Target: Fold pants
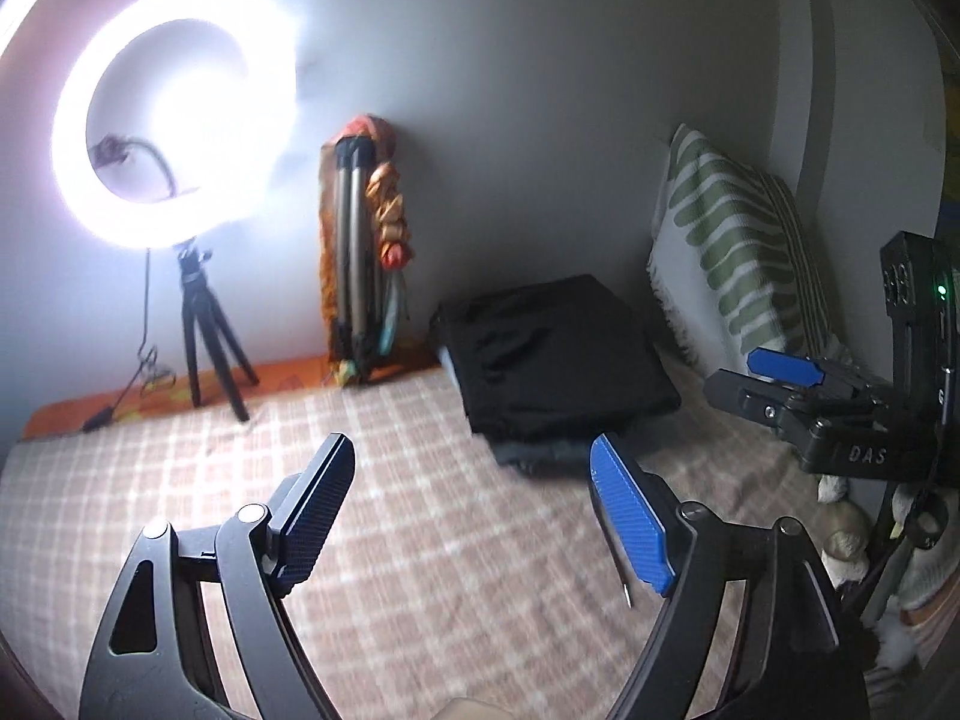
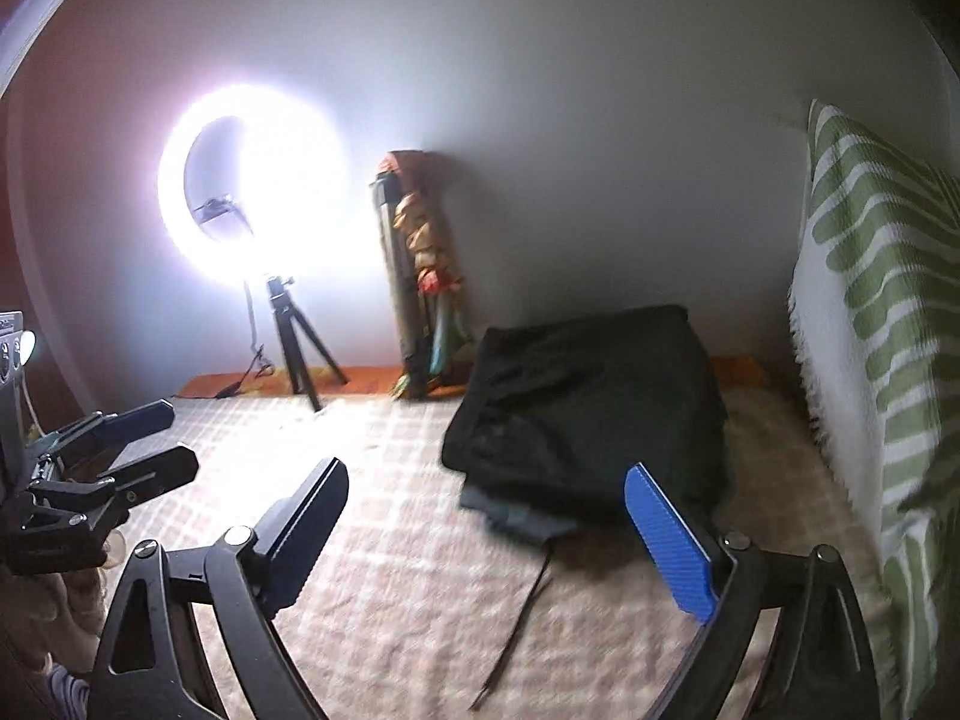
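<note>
Folded black pants (image 1: pixel 558 354) lie in a stack on top of another dark folded garment on the checked bedspread, near the wall; they also show in the right wrist view (image 2: pixel 594 402). A thin drawstring (image 2: pixel 516 618) trails from the stack toward me. My left gripper (image 1: pixel 474 498) is open and empty, held above the bedspread short of the stack. My right gripper (image 2: pixel 486 528) is open and empty, just in front of the stack. The right gripper also shows in the left wrist view (image 1: pixel 780 378), the left gripper in the right wrist view (image 2: pixel 162 438).
A lit ring light (image 1: pixel 174 114) on a small tripod (image 1: pixel 210 330) stands at the back left. A folded tripod wrapped in orange cloth (image 1: pixel 366 252) leans on the wall. A green-striped pillow (image 1: pixel 732 252) stands at the right.
</note>
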`<action>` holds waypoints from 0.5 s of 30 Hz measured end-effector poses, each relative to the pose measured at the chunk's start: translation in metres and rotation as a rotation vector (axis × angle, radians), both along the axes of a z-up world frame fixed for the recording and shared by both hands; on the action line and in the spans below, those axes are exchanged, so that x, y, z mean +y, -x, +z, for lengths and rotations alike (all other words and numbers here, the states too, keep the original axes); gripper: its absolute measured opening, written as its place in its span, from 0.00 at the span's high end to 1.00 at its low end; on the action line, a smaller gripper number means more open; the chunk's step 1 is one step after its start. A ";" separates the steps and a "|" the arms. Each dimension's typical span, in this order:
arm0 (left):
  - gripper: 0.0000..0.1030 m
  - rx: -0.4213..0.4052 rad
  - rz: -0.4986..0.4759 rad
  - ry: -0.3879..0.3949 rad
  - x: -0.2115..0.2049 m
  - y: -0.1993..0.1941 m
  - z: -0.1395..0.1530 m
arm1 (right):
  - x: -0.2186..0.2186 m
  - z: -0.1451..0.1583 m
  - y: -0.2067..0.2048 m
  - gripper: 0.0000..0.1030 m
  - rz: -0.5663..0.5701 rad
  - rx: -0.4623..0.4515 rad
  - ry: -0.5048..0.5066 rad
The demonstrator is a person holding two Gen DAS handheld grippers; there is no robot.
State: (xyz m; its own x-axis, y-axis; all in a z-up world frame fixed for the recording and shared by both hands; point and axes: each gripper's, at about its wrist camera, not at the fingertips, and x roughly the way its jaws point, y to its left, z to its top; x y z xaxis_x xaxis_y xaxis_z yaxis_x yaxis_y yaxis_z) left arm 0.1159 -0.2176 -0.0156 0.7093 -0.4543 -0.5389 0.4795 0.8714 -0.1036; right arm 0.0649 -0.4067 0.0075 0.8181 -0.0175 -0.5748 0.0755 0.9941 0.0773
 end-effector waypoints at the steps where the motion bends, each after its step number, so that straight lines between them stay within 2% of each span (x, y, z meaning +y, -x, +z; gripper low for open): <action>1: 0.21 0.008 0.003 0.001 0.003 0.004 -0.003 | 0.005 -0.003 0.007 0.05 -0.005 -0.002 -0.003; 4: 0.21 0.019 0.015 0.012 0.011 0.013 -0.012 | 0.017 -0.011 0.020 0.00 -0.025 -0.023 0.030; 10: 0.21 0.024 0.040 0.006 0.022 0.022 -0.026 | 0.030 -0.023 0.031 0.00 -0.046 -0.027 0.028; 15: 0.21 0.010 0.041 -0.018 0.025 0.025 -0.034 | 0.037 -0.034 0.037 0.00 -0.073 -0.034 0.075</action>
